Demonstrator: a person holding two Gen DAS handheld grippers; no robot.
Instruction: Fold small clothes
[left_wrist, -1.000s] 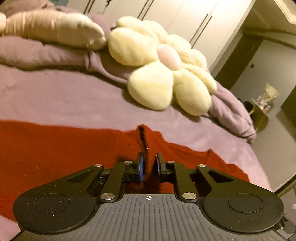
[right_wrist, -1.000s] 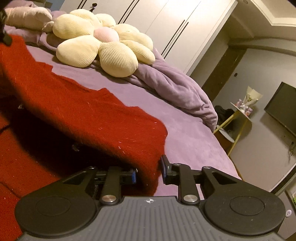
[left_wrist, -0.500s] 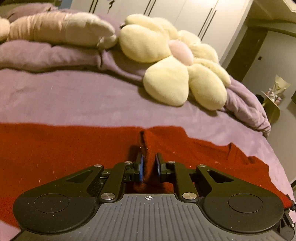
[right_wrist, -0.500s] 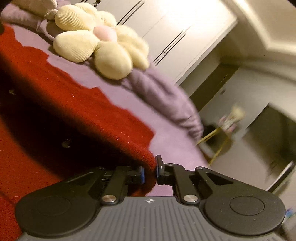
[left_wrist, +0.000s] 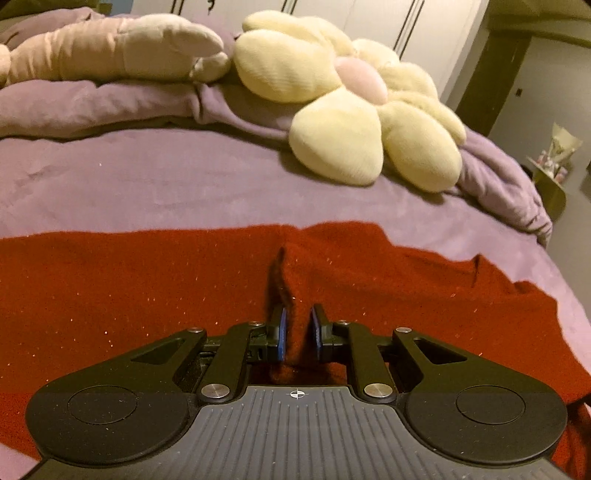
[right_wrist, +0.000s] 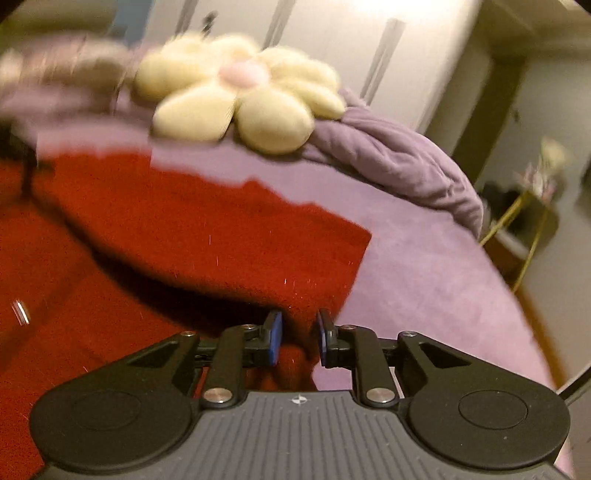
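A red knitted garment (left_wrist: 147, 288) is spread across the purple bed (left_wrist: 147, 184). My left gripper (left_wrist: 297, 332) is shut on a pinched ridge of it, low over the cloth. In the blurred right wrist view, a folded-over layer of the red garment (right_wrist: 207, 229) hangs raised above the lower layer, casting a dark shadow. My right gripper (right_wrist: 298, 338) has the corner of that layer between its pads at the garment's right edge, and its jaws are opening.
A cream flower-shaped cushion (left_wrist: 351, 103) and a long beige pillow (left_wrist: 110, 51) lie on bunched purple bedding at the far side. Beyond the bed's right edge (right_wrist: 424, 266) stands a small side table (right_wrist: 524, 221). White wardrobe doors (right_wrist: 388, 55) are behind.
The left gripper has sunk and the red cloth now lies flatter under it. The right gripper swung across with its fold, its jaws narrowing and then widening again.
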